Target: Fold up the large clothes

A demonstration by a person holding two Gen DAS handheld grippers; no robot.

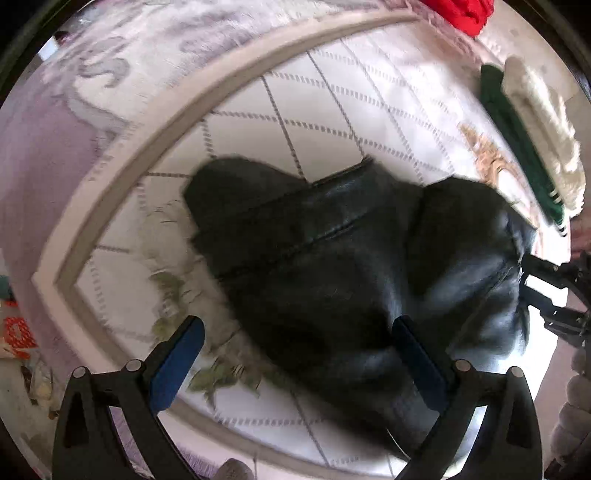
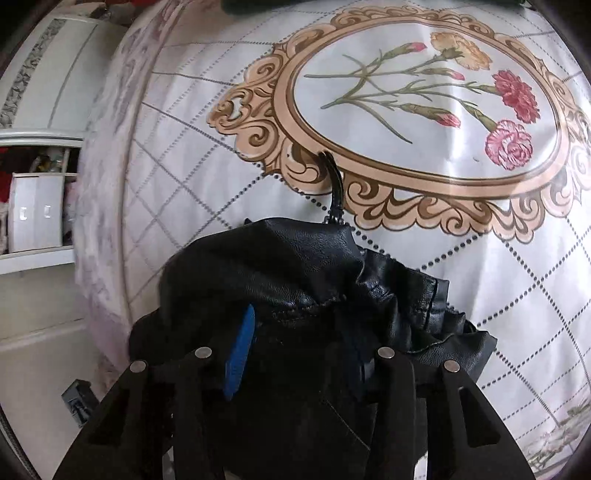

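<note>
From the left wrist view, the left gripper [image 1: 295,354] hangs over the bed [image 1: 332,96] with its fingers [image 1: 177,365] spread wide, nothing pressed between the blue pads. The black leather jacket [image 1: 332,258] lies bunched on the quilted bedspread, its near edge running under the right-hand finger of this gripper; whether that finger touches it cannot be told through the blur. Only this view shows what sits further along the bed: a folded green garment [image 1: 517,147] with a cream knitted one [image 1: 543,125] just beside it, and a red cloth [image 1: 461,11] at the top edge. At the far right of the same view the right gripper [image 1: 546,291] pokes in, its tips at the jacket's edge.

Over to the right wrist view, and the picture changes: the right gripper [image 2: 299,354] has a gathered fold of the jacket [image 2: 303,266] between its fingers [image 2: 240,354], the leather filling the narrowed gap, so it is clamped on the fabric. A zip pull [image 2: 334,184] sticks up from the bundle. This view alone shows the printed carnation medallion [image 2: 424,107] on the bedspread and a white shelf unit [image 2: 37,206] off to the left.
</note>
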